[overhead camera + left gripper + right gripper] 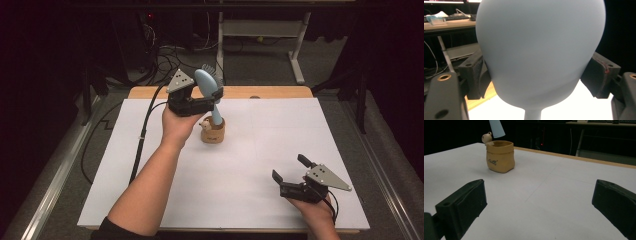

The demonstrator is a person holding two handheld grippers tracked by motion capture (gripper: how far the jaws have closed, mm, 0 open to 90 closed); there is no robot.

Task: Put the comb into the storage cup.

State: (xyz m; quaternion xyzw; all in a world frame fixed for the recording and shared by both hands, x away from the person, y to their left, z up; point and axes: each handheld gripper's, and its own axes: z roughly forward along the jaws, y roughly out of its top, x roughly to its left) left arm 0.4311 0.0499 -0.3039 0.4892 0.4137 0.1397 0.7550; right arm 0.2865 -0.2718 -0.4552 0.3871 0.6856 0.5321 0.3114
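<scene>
The left gripper (212, 97) was clenched around the head of a pale blue brush (206, 82), whose handle ran down into a small tan holder (213, 131) standing near the far middle of the white table (150, 200). In the left gripper view the rounded back of the brush (540, 50) sat squeezed between the two black jaws, with the thin neck just below. The right gripper (291, 174) rested released at the near right, well apart from the holder (499, 156), its jaws standing wide with nothing between them.

The main risk seemed to be the grip itself: the jaws pressed on a smooth, curved head, so the brush could slip or swivel if the hand tilted. The holder looked light and nothing steadied it, so a sideways pull, rather than a straight lift, could drag or tip it, the handle levering against the rim. A small figure (205, 125) at its left edge could also be knocked.
</scene>
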